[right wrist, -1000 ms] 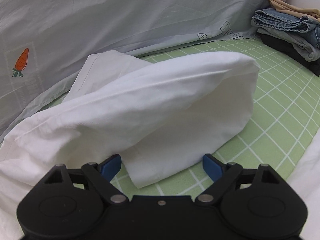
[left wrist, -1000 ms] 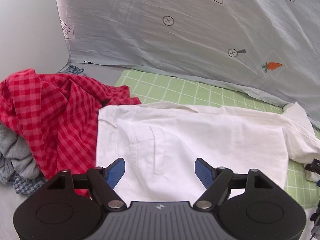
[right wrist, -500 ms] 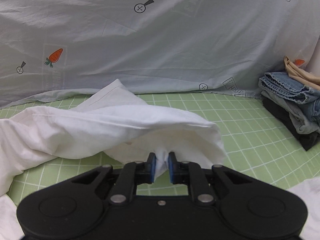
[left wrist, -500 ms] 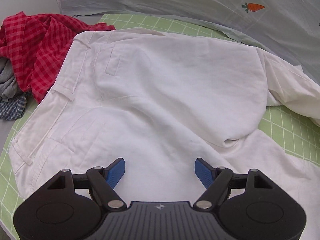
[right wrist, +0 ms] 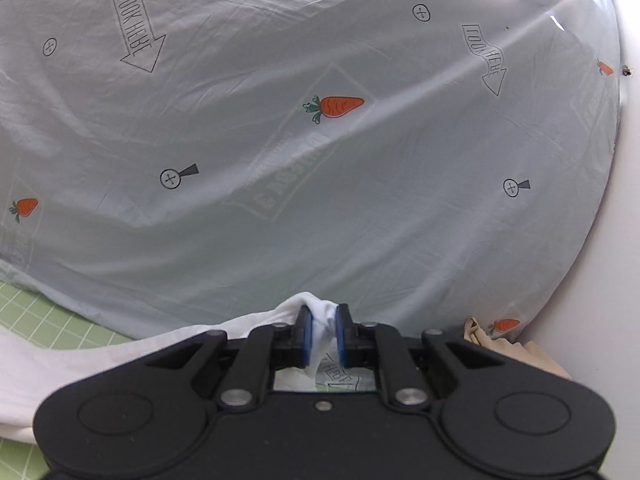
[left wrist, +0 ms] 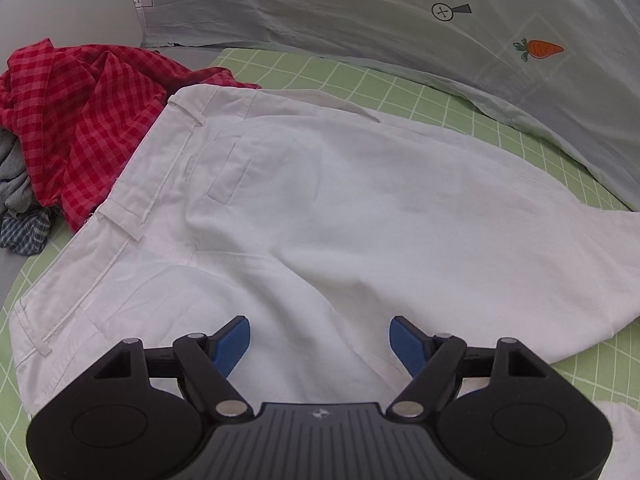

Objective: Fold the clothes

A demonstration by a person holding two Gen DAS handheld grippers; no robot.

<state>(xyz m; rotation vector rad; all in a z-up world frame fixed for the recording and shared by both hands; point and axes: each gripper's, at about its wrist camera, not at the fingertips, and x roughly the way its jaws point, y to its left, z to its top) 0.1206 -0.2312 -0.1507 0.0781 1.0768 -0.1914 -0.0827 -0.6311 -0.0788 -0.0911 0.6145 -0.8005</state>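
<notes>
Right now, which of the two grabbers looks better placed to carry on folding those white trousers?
The right gripper: it is shut on a bunch of the white trousers and can carry that leg over. The left gripper is open over the seat, holding nothing.

You had a pale grey sheet [right wrist: 280, 200] printed with carrots, arrows and crossed circles hanging behind the work surface. A green mat [left wrist: 340, 76] with a white grid covered that surface, its far edge touching the sheet's hem. Beyond the sheet's left edge, a plain white wall [left wrist: 68, 4] was visible.
</notes>
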